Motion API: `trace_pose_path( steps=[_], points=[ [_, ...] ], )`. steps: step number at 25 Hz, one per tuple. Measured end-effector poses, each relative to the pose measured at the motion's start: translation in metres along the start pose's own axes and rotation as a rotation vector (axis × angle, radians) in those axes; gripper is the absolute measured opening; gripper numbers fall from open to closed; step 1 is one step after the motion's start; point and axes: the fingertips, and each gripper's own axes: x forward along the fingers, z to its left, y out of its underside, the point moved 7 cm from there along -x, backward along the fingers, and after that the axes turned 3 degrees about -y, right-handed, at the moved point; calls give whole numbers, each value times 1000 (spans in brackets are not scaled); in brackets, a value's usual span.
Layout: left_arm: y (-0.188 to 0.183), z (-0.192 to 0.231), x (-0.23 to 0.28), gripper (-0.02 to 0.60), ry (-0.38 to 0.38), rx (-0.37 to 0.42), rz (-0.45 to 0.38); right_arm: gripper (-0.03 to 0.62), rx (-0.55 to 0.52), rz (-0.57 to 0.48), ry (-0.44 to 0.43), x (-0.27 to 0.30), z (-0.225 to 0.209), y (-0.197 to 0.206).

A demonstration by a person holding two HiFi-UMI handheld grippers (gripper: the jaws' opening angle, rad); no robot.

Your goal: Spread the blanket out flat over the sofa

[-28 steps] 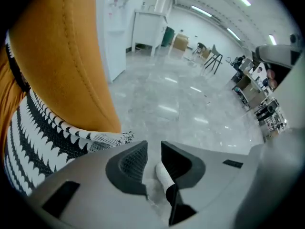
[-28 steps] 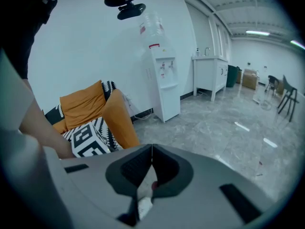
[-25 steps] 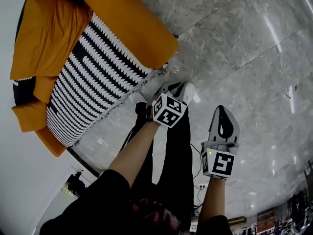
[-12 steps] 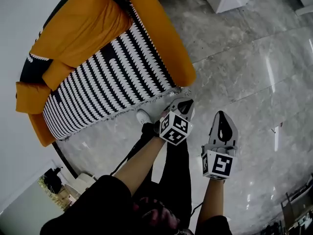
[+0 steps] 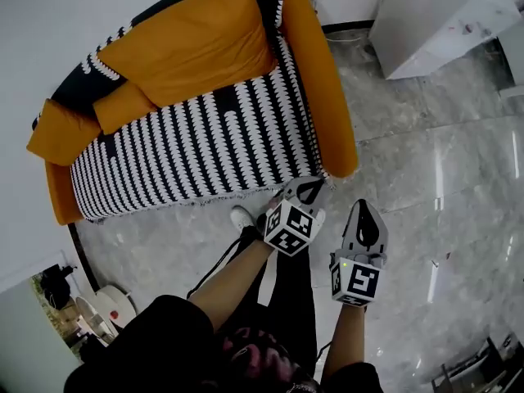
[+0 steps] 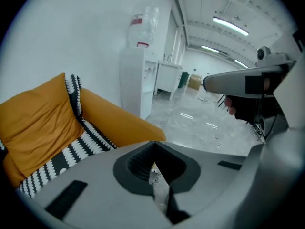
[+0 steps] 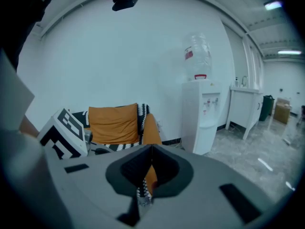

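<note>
Spread but not secured: the black-and-white blanket [image 5: 196, 150] lies over the seat of the orange sofa [image 5: 327, 105], and the risks run along the sofa's front edge. Toward the sofa's left end, the fringed hem [image 5: 155, 209] hangs over the front and close to the floor [image 5: 426, 178] — enough overhang could probably drag the cloth off the seat. In front of the sofa's middle, a white shoe [image 5: 240, 217] stands near that fringe and could catch it on a step. Off the sofa's right front corner, the left gripper [image 5: 307, 188] and, further right, the right gripper [image 5: 366, 211] hang clear of the cloth, each with jaws pressed together on nothing, so any remaining crease would go uncorrected. The blanket itself looks flat across the seat, its scalloped stripes running evenly from the left armrest to the right one. It climbs the backrest behind the large cushion [image 5: 192, 51] and the small cushion [image 5: 123, 105] — whether it sits smooth beneath them cannot be made out from above.
</note>
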Motion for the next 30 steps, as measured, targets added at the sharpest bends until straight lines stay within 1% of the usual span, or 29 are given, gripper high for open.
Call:
trace_pose_path(
  steps=[5,10,13,17,20,23,27,30],
  points=[
    [-43,25,-58,11,-48,-9,-111,21,-87,-59,-9,0,35,-57],
    [-83,45,-111,11,-99,-1,-221,20,-146,-162,-10,-7,56,-118],
    [-94,53,-145,11,-123,-10,-259,20,-148,-190,-12,-20,74,-142],
    [-99,75,-187,11,-184,-53,-307,21,-176,-214,-35,-28,101,-166],
    [-99,98,-219,11,-246,-68,-336,21,-196,-232,-73,-26,125,-182],
    [-90,126,-255,11,-323,-103,-358,20,-227,-245,-137,-20,160,-197],
    [-63,167,-304,11,-439,-163,-370,20,-273,-264,-250,-6,221,-212],
    [-33,192,-341,11,-525,-218,-370,21,-309,-265,-340,4,270,-216]
  ],
)
